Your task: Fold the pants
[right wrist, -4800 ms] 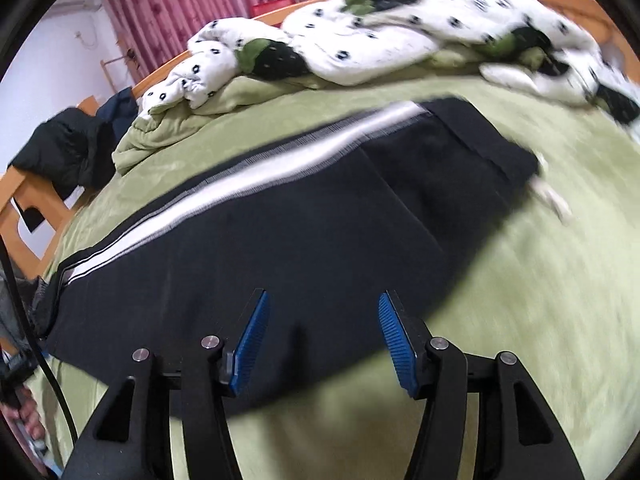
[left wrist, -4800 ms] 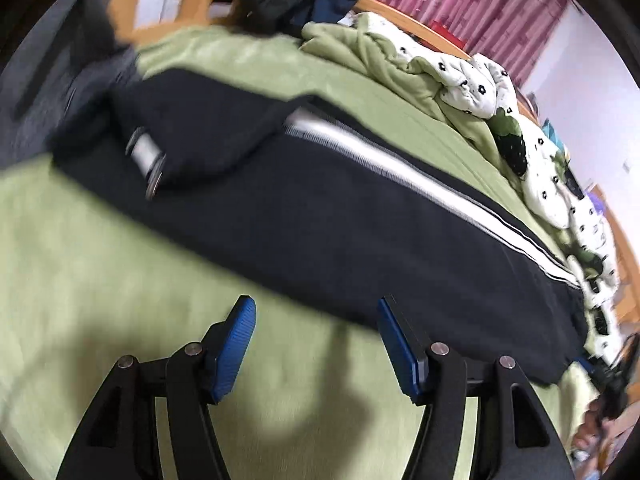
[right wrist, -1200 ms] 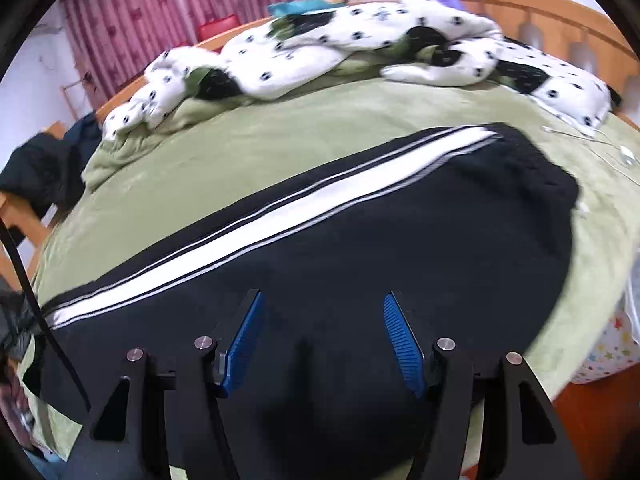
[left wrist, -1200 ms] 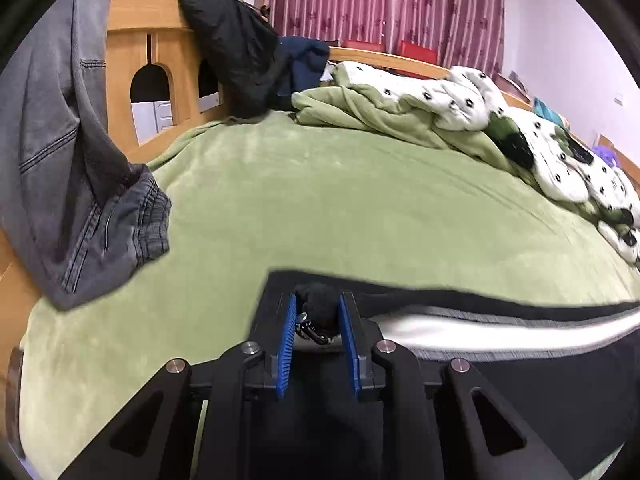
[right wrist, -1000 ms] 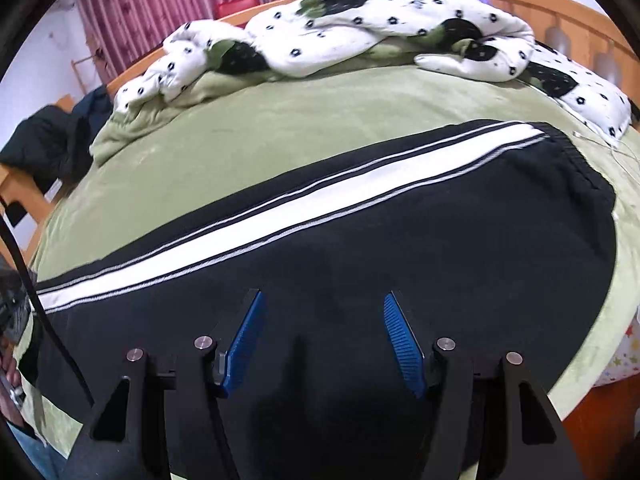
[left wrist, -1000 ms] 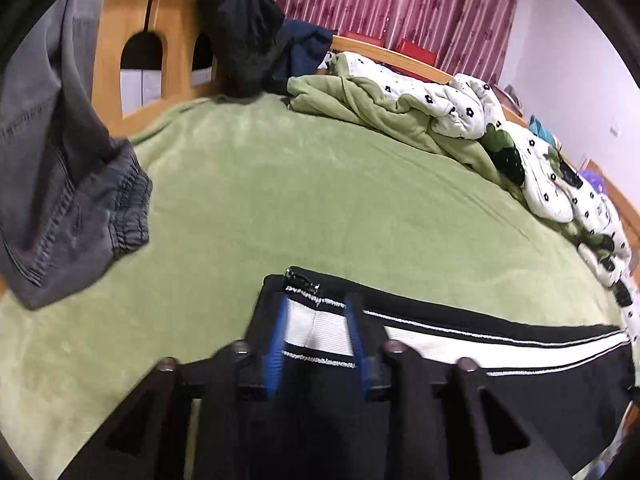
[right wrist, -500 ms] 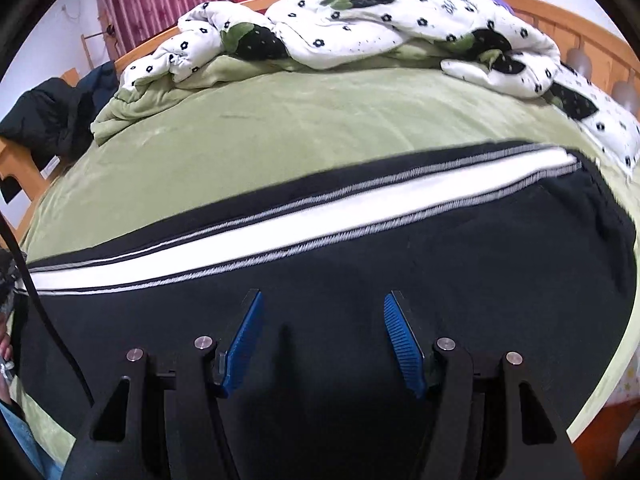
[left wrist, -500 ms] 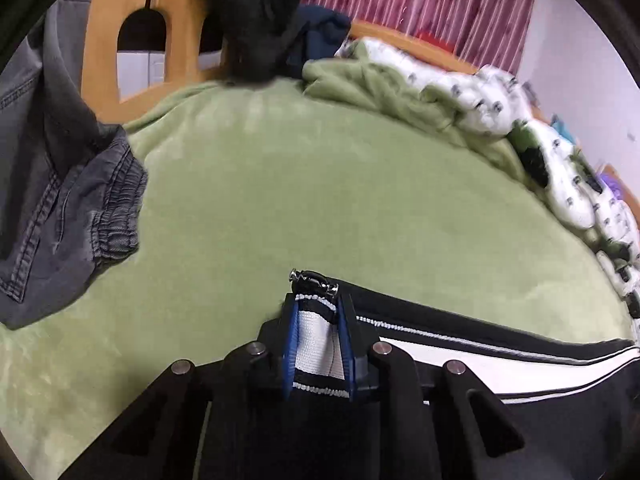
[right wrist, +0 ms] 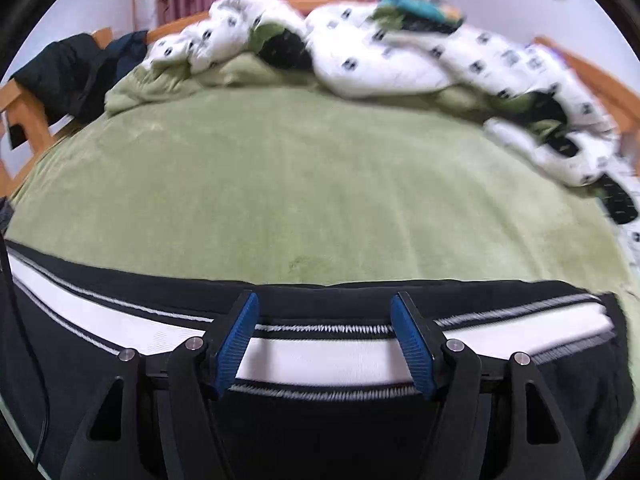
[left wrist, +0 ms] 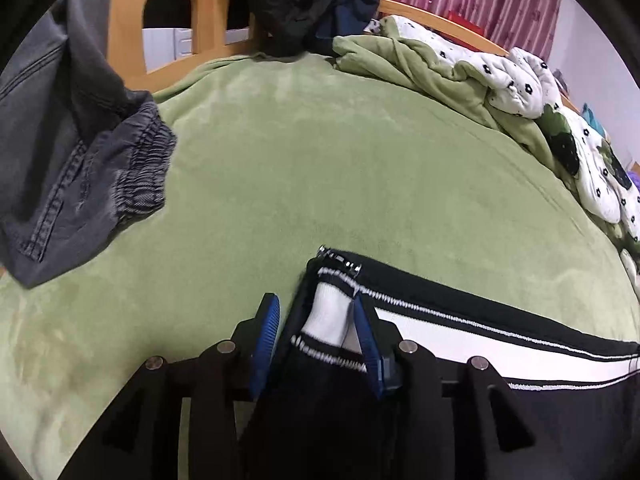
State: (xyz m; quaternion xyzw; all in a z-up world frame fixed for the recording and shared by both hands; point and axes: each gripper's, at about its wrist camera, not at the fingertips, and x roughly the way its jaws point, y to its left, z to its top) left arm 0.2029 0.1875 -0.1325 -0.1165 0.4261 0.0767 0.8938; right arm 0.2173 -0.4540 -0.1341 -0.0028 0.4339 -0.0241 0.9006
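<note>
Black track pants with a white side stripe [left wrist: 460,332] lie along the near edge of the green bed. In the left wrist view my left gripper [left wrist: 318,340] has its jaws apart around the zippered leg cuff [left wrist: 332,312]; the right pad touches the cuff, the left pad stands clear. In the right wrist view my right gripper [right wrist: 324,340] is open, hovering over the white stripe of the pants [right wrist: 340,356], holding nothing.
Grey jeans [left wrist: 72,168] hang at the left over the wooden bed frame [left wrist: 132,20]. Dark clothes [left wrist: 288,4] lie on the frame. A green and white spotted duvet [right wrist: 360,52] is heaped along the far side. Green bedspread [left wrist: 320,160] stretches between.
My left gripper has opened and loosened its hold on the leg cuff. My right gripper has moved so the pants lie lower in its view, with more bedspread showing.
</note>
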